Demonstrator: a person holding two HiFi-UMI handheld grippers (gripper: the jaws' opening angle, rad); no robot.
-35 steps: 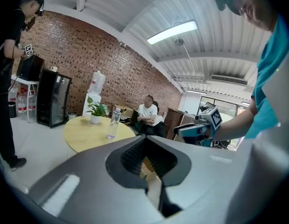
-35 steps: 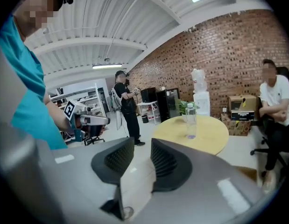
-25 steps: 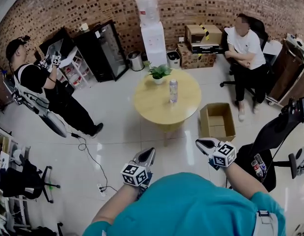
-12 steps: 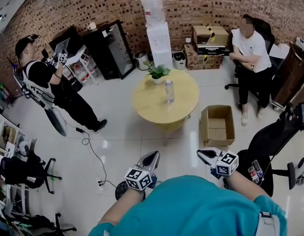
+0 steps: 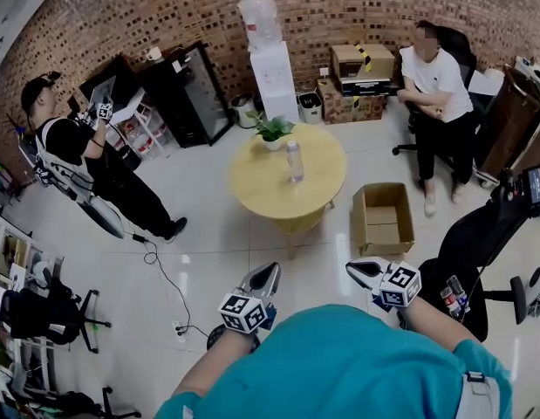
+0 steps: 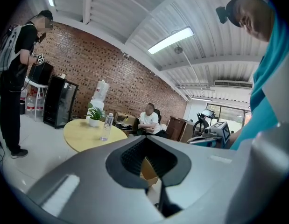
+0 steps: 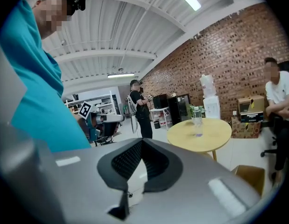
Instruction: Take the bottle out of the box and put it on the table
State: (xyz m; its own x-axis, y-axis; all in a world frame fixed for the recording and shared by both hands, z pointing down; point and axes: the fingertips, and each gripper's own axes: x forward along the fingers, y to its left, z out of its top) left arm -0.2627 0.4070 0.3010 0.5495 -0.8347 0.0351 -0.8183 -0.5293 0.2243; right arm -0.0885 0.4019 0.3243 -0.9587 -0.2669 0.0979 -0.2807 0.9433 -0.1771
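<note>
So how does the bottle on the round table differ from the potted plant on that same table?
The bottle is clear, tall and slim; the potted plant is green, leafy and spreading, in a white pot. The bottle stands near the middle of the round table; the potted plant sits at its far edge. Both stand upright on it.

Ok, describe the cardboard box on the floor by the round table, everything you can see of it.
The cardboard box is plain brown, rectangular and open at the top. It stands upright on the glossy white floor. Its bottom flaps show inside, and nothing can be seen in it. It sits apart from the round yellow table, on that table's right in the head view, just before the seated person. Only the floor touches it.
</note>
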